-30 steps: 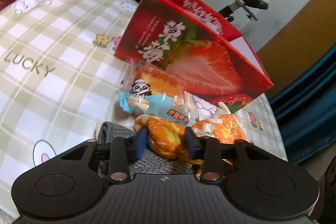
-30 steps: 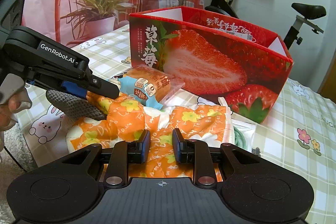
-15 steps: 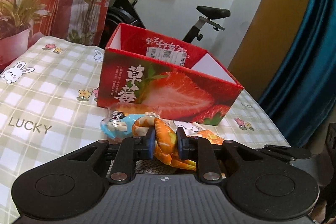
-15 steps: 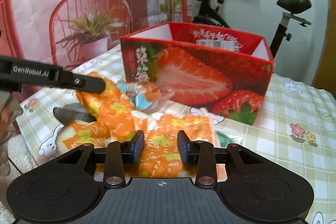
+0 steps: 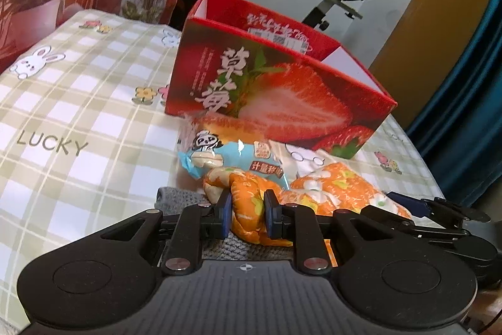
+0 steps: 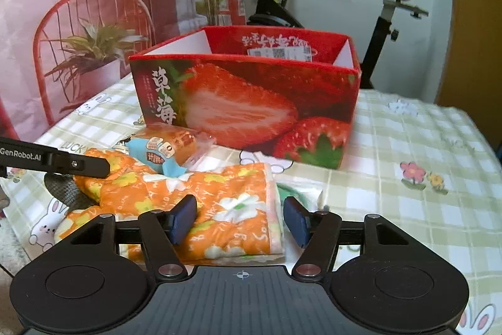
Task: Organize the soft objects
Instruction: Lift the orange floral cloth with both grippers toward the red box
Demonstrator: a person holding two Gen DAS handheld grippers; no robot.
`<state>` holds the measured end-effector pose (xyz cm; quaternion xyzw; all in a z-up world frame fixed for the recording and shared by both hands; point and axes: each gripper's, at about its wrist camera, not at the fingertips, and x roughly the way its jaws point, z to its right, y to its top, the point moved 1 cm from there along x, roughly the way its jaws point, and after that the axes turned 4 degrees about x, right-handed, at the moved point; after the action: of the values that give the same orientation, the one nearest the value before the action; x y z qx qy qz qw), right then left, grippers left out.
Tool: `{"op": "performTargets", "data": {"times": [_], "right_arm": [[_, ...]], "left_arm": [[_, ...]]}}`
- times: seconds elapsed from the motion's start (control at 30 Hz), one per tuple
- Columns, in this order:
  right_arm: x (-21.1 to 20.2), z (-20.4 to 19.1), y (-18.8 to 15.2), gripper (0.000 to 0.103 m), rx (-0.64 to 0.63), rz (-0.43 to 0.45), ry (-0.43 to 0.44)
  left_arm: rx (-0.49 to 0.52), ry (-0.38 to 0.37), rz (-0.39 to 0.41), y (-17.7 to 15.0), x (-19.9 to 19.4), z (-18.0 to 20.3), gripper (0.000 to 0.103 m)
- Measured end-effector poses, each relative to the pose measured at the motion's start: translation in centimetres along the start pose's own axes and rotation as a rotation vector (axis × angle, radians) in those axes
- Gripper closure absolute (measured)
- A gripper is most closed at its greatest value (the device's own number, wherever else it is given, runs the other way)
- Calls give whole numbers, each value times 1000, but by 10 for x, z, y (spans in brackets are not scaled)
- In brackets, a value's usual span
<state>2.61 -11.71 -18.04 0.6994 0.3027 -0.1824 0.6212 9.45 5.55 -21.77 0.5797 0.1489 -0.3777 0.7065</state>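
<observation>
From the right wrist view, the red box (image 6: 244,102) blocks the way at 12 o'clock, its top open. Bare checked table (image 6: 408,209) lies free from 1 to 3 o'clock. At 9 to 11 o'clock the orange cloth (image 6: 219,203), a snack packet (image 6: 166,153), a grey cloth (image 6: 62,190) and the left tongs (image 6: 94,167) crowd the path.
</observation>
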Motion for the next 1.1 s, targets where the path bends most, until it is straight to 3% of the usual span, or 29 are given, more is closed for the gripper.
{"op": "performTargets", "data": {"times": [0.37, 0.6, 0.83, 0.9, 1.1], "right_arm": [[5, 1, -3, 47, 11, -23, 19], [0, -13, -2, 65, -74, -15, 18], [-7, -15, 5, 72, -131, -14, 19], [-11, -13, 9, 84, -135, -11, 23], [-22, -4, 16, 88, -114, -16, 58]], "left_arm": [[2, 10, -34, -4, 9, 2, 80], [11, 14, -39, -5, 10, 2, 80], [13, 13, -43, -5, 10, 2, 80], [2, 10, -35, -4, 9, 1, 80], [17, -15, 35, 0, -6, 5, 84]]}}
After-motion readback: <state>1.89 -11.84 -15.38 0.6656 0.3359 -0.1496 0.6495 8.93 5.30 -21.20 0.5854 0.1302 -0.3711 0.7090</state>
